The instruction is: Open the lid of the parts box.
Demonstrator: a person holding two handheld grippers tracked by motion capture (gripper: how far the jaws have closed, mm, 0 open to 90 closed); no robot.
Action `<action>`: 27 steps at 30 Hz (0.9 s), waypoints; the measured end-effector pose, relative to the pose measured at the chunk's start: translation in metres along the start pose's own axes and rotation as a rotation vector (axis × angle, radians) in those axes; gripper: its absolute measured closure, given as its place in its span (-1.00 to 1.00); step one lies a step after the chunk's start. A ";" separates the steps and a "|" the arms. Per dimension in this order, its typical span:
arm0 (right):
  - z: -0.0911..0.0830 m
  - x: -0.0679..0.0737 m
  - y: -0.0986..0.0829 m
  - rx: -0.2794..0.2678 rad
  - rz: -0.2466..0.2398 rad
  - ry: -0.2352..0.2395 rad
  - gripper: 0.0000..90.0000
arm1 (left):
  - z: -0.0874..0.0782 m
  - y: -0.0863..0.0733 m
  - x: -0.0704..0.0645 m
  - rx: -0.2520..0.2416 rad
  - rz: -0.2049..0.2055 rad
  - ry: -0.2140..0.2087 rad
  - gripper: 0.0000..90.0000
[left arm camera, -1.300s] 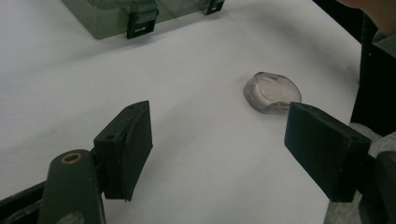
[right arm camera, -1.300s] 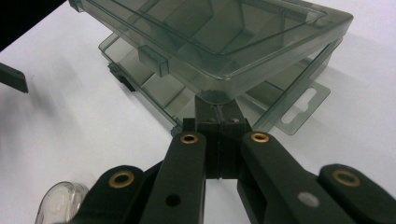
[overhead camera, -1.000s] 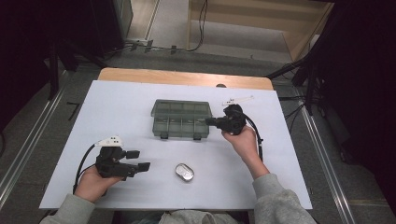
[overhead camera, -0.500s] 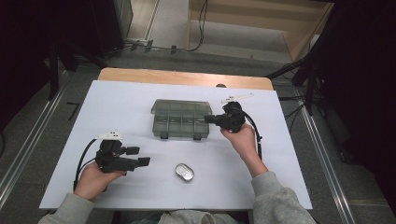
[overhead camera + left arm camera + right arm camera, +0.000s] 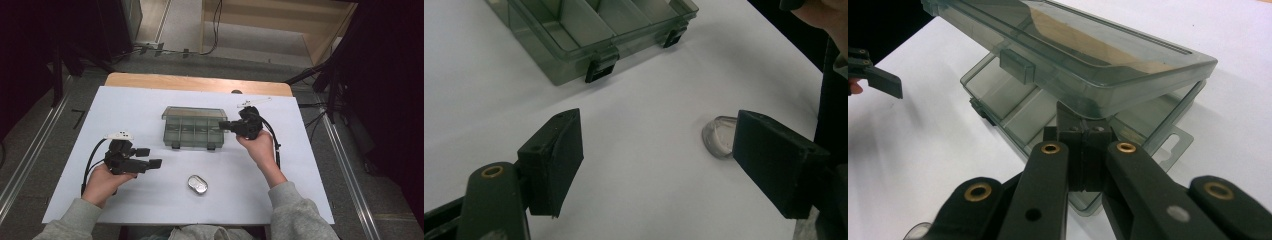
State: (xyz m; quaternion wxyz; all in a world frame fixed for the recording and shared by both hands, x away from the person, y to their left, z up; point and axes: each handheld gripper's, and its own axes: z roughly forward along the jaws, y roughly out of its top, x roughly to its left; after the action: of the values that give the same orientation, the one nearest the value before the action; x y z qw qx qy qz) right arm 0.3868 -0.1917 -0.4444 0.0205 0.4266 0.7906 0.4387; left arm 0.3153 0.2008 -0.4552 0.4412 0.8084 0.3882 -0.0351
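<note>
A smoky clear plastic compartment box (image 5: 192, 131) lies at the table's middle. Its lid (image 5: 1083, 60) is tilted up off the base (image 5: 1013, 112), hinged at the far side. My right gripper (image 5: 1083, 131) is shut, its joined tips tucked under the lid's raised edge at the box's right end (image 5: 223, 125). A small oval clear case (image 5: 198, 184) lies nearer the person. My left gripper (image 5: 150, 157) hovers left of it, open and holding nothing. In the left gripper view the oval case (image 5: 718, 136) peeks from behind the right jaw of that gripper (image 5: 659, 150).
White paper (image 5: 150, 105) covers the table, whose wooden edge (image 5: 195, 82) runs along the far side. Black latches (image 5: 600, 70) sit on the box's front wall. Cables trail from both grippers.
My left gripper has moved forward, away from the person, toward the box. The right gripper has stayed at the box's right end.
</note>
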 end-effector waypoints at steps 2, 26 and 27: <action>0.001 0.000 0.000 0.002 0.001 0.003 0.95 | 0.000 0.003 -0.001 -0.002 0.008 0.009 -0.52; 0.003 -0.003 0.007 -0.009 0.001 0.010 0.95 | 0.010 0.036 0.013 0.007 0.050 0.075 -0.52; 0.003 -0.003 0.007 -0.008 0.001 0.009 0.95 | 0.011 0.038 0.015 0.006 0.046 0.075 -0.52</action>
State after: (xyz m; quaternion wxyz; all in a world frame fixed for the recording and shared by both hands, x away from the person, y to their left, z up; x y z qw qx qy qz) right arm 0.3945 -0.1905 -0.4422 0.0185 0.4251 0.7886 0.4438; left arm 0.3535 0.1897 -0.4418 0.4247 0.8190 0.3858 0.0040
